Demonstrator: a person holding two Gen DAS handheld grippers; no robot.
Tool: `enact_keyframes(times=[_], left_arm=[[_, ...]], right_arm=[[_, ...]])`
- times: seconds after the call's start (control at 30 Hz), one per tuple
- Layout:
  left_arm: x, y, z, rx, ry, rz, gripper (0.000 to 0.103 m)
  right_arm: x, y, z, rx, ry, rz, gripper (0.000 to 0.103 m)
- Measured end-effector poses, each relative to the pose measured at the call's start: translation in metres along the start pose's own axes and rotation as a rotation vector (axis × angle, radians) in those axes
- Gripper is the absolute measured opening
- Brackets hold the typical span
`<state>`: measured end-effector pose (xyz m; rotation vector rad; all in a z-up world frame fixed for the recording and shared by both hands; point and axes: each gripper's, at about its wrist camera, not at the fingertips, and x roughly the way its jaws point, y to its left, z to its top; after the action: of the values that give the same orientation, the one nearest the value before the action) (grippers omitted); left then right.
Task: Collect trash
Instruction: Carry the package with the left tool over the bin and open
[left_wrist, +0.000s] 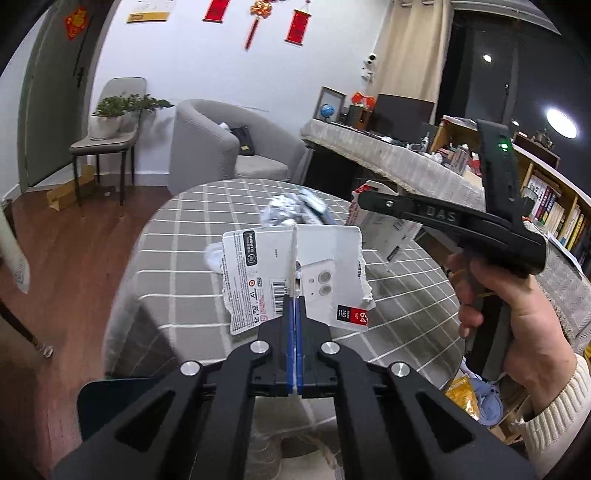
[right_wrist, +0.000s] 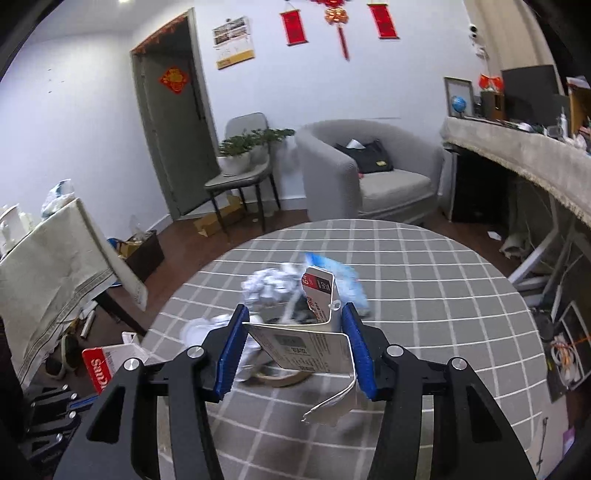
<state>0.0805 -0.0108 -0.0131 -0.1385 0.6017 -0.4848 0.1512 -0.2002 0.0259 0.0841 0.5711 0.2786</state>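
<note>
My left gripper (left_wrist: 294, 301) is shut on a torn white card package (left_wrist: 325, 273), printed with a phone camera and a barcode, and holds it above the round checked table (left_wrist: 177, 266). My right gripper (right_wrist: 295, 321) grips a white box with a red label (right_wrist: 317, 325) between its blue pads (right_wrist: 356, 343). That box also shows in the left wrist view (left_wrist: 384, 225), lifted above the table. A crumpled silver wrapper (right_wrist: 269, 286), a blue wrapper (right_wrist: 343, 277) and white crumpled paper (left_wrist: 214, 256) lie on the table.
A tape roll (right_wrist: 280, 376) lies on the table under the right gripper. A red and white card (right_wrist: 107, 365) sits past the table's left edge. A grey armchair (right_wrist: 369, 173), a chair with a plant (right_wrist: 240, 162) and a long cluttered desk (right_wrist: 517, 147) stand beyond.
</note>
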Motion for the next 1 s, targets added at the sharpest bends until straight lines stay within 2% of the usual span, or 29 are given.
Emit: enact_keyframes(times=[0.33, 0.6, 0.77, 1.0], left_arm=[[-0.038, 0.038, -0.014, -0.031, 0.002, 0.153, 0.002], [-0.054, 0.069, -0.028, -0.06, 0.036, 0.228, 0.002], [-0.059, 0.095, -0.036, -0.103, 0.083, 0.257, 0.002], [-0.059, 0.131, -0.057, -0.161, 0.179, 0.308, 0.002]], right_arm=[[-0.007, 0.065, -0.017, -0.103, -0.022, 0.097, 0.053], [-0.002, 0.118, -0.018, -0.143, -0.029, 0.188, 0.053], [0.007, 0.157, -0.019, -0.172, -0.017, 0.263, 0.053], [0.015, 0.204, -0.025, -0.234, -0.002, 0.323, 0.053]])
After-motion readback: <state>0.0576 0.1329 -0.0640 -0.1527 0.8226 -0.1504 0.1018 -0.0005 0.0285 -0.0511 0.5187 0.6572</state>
